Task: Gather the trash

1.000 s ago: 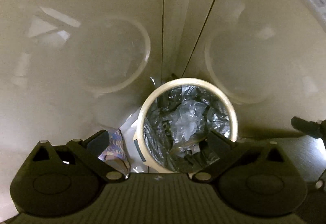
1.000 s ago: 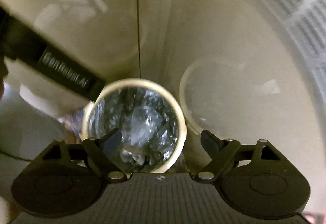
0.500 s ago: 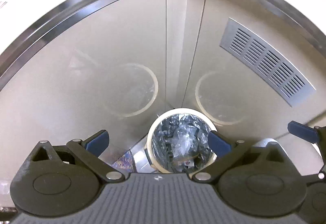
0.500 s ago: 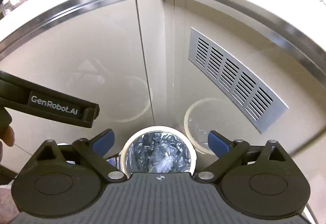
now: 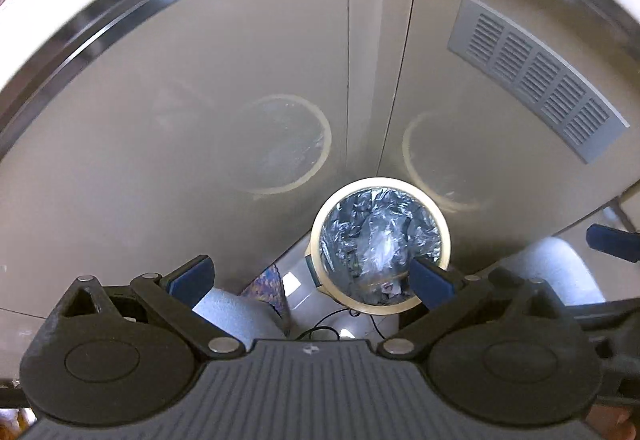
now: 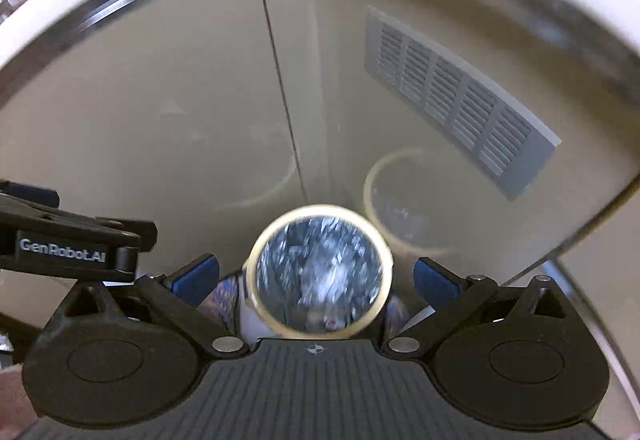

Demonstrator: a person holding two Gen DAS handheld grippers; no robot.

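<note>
A round cream trash bin [image 5: 325, 224] with a dark plastic liner stands on the floor in a corner, holding crumpled clear plastic [image 5: 380, 244]. It also shows in the right wrist view [image 6: 256, 272], blurred. My left gripper [image 5: 310, 276] is open and empty, well above the bin. My right gripper [image 6: 316, 276] is open and empty, also above it. The left gripper's body [image 6: 68, 248] shows at the left of the right wrist view, and the right gripper's blue fingertip [image 5: 612, 242] at the right edge of the left wrist view.
Glossy beige cabinet panels [image 5: 200, 120] meet in a corner behind the bin and mirror its rim. A grey vent grille [image 5: 536, 76] sits on the right panel. A patterned item [image 5: 268, 284] lies left of the bin. A dark cable [image 5: 340, 320] runs on the floor.
Both grippers have risen and pulled back from the bin, which looks smaller now. The cabinet top edge and vent grille have come into view. Both stay open.
</note>
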